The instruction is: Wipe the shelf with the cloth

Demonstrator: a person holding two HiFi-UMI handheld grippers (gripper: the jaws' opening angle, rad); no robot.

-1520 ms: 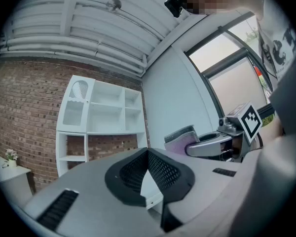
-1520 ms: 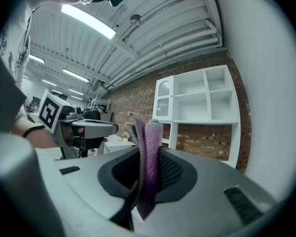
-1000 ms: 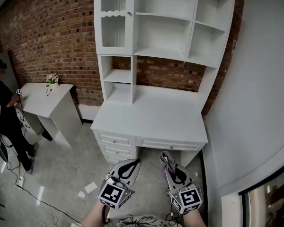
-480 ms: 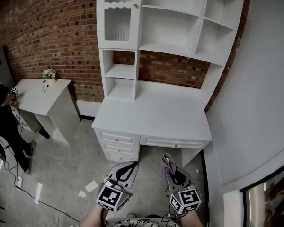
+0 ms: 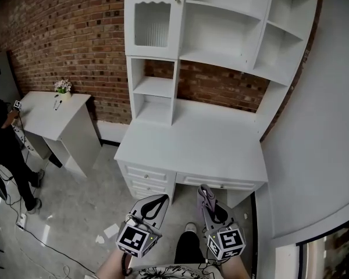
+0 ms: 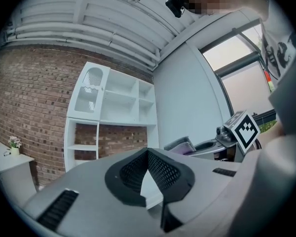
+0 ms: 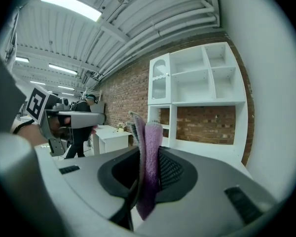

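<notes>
A white desk (image 5: 192, 144) with a tall white shelf unit (image 5: 221, 51) on top stands against the brick wall, ahead of both grippers. Low in the head view, short of the desk's front, my right gripper (image 5: 206, 197) is shut on a folded purple cloth (image 5: 203, 192). In the right gripper view the cloth (image 7: 150, 167) stands upright between the jaws, with the shelf unit (image 7: 197, 83) behind. My left gripper (image 5: 160, 200) is beside it, shut with nothing in it. In the left gripper view its tips (image 6: 148, 152) meet, and the shelf unit (image 6: 113, 112) is far off.
A small white table (image 5: 55, 112) with a flower pot (image 5: 62, 88) stands at the left. A person in black (image 5: 3, 138) stands beside it. A white wall (image 5: 326, 127) closes the right side. Cables and paper scraps lie on the grey floor (image 5: 75, 214).
The desk and shelf unit have shifted right and slightly lower in the head view. Both grippers keep the same pose, and the cloth stays in the right one.
</notes>
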